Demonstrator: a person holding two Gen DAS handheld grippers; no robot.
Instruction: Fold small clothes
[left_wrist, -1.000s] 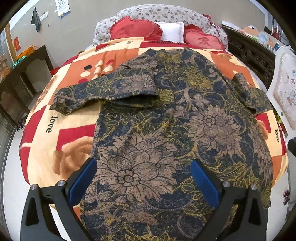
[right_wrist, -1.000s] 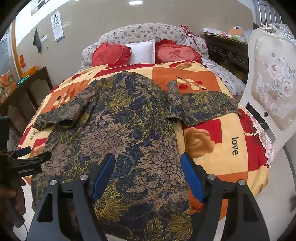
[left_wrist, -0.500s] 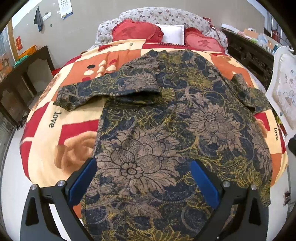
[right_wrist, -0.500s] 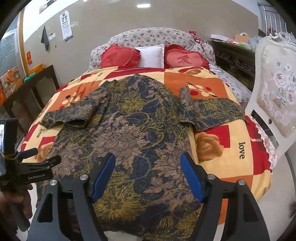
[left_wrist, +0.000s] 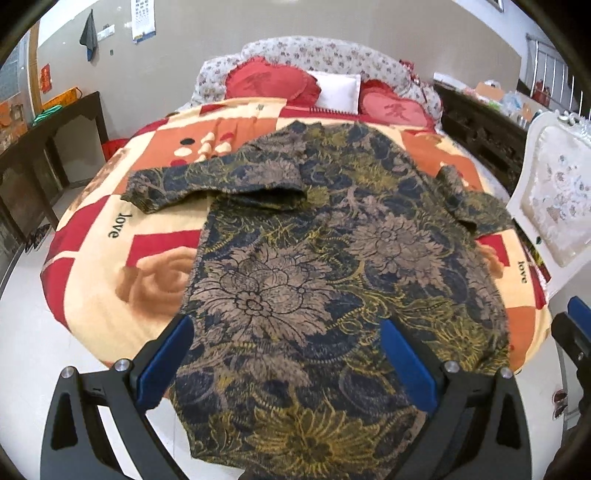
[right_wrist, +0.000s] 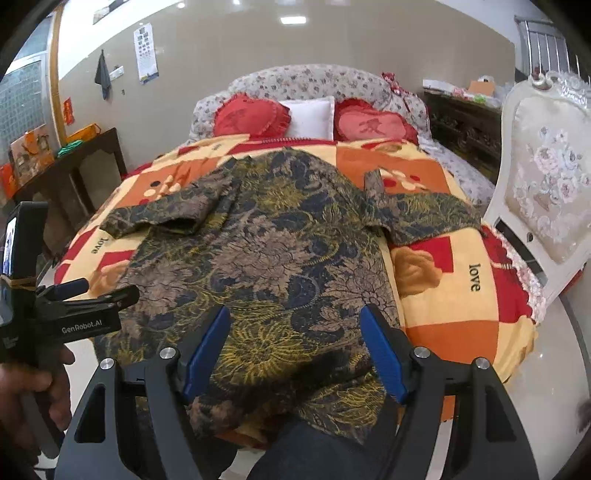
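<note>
Both my left tool (left_wrist: 282, 363) and right tool (right_wrist: 295, 349) hang released, having backed away from the bed's (left_wrist: 92, 280) near edge, so the shirt (left_wrist: 314, 258) lies flat with its hem overhanging, no fold begun.

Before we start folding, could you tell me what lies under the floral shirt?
The floral shirt lies spread on the patchwork blanket, which shows around it; whatever is beneath the shirt's middle is covered.
</note>
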